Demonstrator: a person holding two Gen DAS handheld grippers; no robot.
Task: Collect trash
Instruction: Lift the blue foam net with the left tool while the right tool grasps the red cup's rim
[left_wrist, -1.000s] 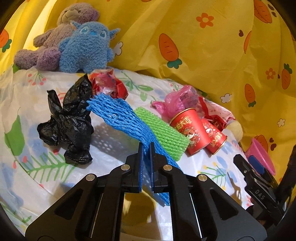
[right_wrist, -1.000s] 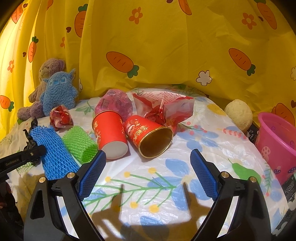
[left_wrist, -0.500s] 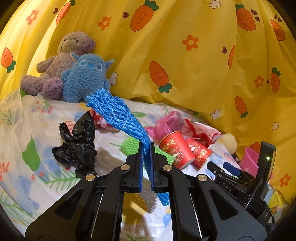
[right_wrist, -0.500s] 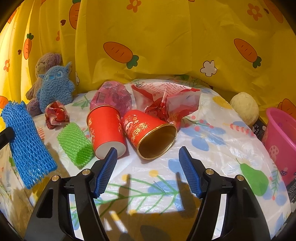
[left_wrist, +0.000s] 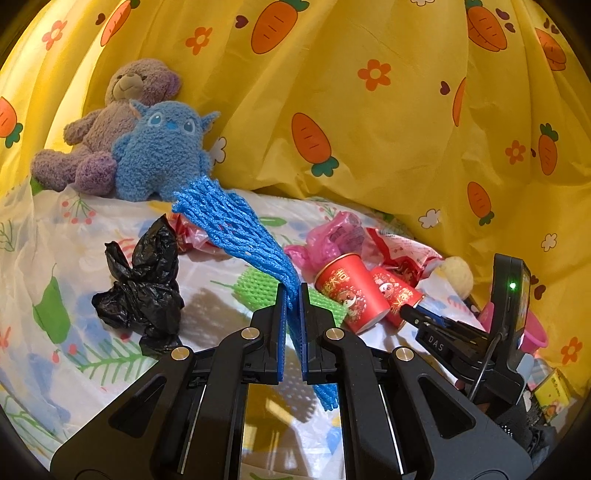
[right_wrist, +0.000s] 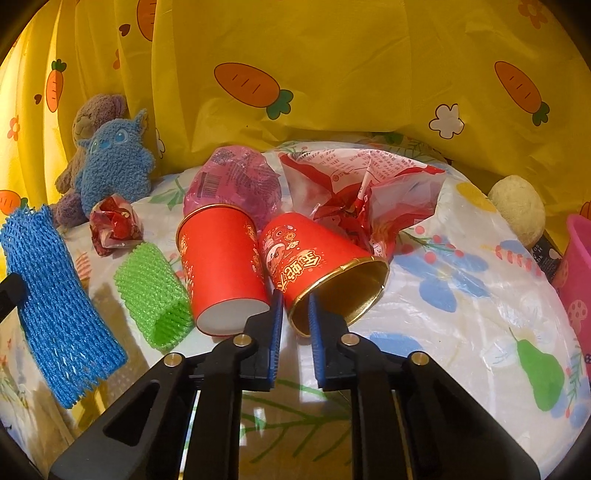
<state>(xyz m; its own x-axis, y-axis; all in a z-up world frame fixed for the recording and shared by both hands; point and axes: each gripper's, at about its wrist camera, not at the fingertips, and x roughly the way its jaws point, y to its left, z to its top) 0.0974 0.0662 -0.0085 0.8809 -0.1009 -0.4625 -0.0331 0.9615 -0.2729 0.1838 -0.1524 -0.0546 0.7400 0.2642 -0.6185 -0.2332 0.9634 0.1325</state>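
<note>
The left gripper (left_wrist: 291, 295) is raised over the table and tilted slightly down, its two fingers pressed together on a blue foam net (left_wrist: 236, 229), which sticks up and away from the pads and dangles a short end below them. In the right wrist view the same net hangs at the far left, clear of the tablecloth (right_wrist: 461, 295).

The right gripper (right_wrist: 295, 306) sits low and level at the table. Its fingers are narrow and pinch the near rim of a tipped red paper cup (right_wrist: 317, 269): one pad lies inside the gold-lined mouth, the other outside, squeezed against a second red cup (right_wrist: 221, 266) lying alongside.

The left gripper's body hides the lower part of the net and the table just in front of it. A pink bin (right_wrist: 580, 266) is cut off at the right edge of the right wrist view. A black device with a green light blocks part of the table's right side in the left wrist view.

The held cup lies on its side, mouth toward the camera, printed with gold characters and a cartoon. Around it lie a green foam net (right_wrist: 151, 291), a crumpled red wrapper (right_wrist: 114, 225), a pink plastic bag (right_wrist: 232, 181) and a red-and-white snack bag (right_wrist: 362, 184). A black plastic bag (left_wrist: 144, 288) sits crumpled to the left.
</note>
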